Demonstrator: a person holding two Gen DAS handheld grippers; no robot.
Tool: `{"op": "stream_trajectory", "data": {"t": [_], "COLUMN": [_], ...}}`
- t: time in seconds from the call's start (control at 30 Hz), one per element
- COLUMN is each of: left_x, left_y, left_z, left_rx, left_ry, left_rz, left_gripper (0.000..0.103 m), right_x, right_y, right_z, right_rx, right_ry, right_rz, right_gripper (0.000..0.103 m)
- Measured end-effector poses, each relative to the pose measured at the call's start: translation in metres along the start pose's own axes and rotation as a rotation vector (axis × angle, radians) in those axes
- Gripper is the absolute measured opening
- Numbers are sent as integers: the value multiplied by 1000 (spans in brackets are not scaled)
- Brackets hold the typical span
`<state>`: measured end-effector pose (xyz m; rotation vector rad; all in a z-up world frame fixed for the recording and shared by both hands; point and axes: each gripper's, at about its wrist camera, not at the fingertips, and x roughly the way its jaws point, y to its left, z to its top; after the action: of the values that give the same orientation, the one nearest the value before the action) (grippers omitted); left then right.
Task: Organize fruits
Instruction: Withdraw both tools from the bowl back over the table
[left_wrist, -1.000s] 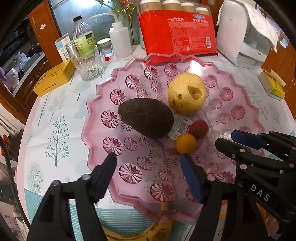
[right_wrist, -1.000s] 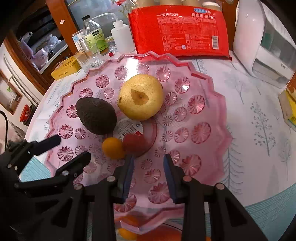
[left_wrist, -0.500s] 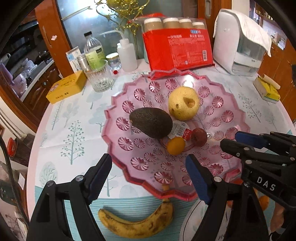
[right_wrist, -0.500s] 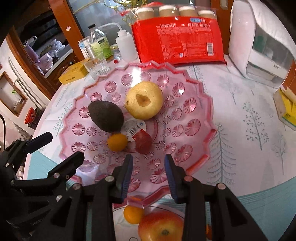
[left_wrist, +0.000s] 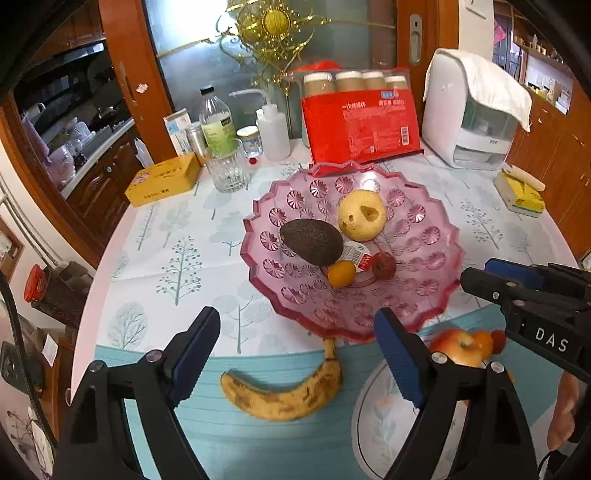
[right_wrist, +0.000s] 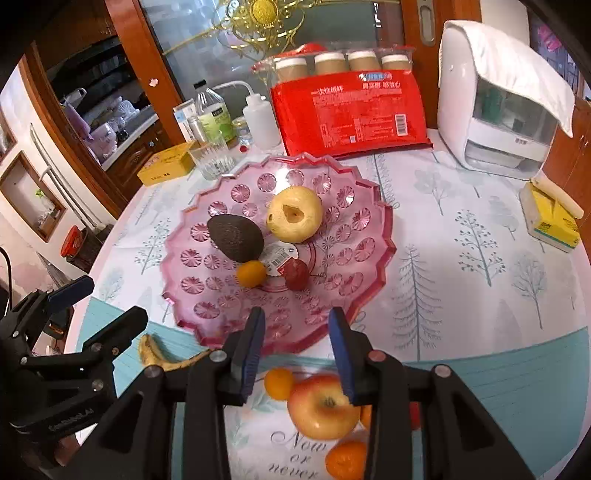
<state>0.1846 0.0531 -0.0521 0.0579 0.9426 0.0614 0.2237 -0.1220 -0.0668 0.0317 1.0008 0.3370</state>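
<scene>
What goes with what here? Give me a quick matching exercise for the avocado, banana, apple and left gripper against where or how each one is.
Things:
1. avocado
2. banana
3. apple
4. left gripper

Place or state:
A. on the white printed plate
B. open, with nothing between its fingers
C. on the pink glass dish, beside the pear
D. lying on the tablecloth, in front of the dish

Pairs: 1-C, 2-D, 3-A, 4-B

Pink rosette-cut dish (left_wrist: 436, 236), dark avocado (left_wrist: 312, 242), yellow brown-speckled banana (left_wrist: 288, 397), tree-printed tablecloth (left_wrist: 177, 258).
</scene>
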Motion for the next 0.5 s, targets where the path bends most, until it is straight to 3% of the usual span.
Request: {"op": "stream_trajectory", "data": {"t": [0.5], "left_x": [-79], "left_y": [-12], "left_z": [-46], "left_rx": [-61], "left_ry": [-42], "left_rz": [0], "left_gripper": [88], "right_x": [-76], "right_y": [3], "right_z": [-40], "right_rx": [-53], "right_ry": [-68], "right_rz": [14], "right_gripper": [39]}}
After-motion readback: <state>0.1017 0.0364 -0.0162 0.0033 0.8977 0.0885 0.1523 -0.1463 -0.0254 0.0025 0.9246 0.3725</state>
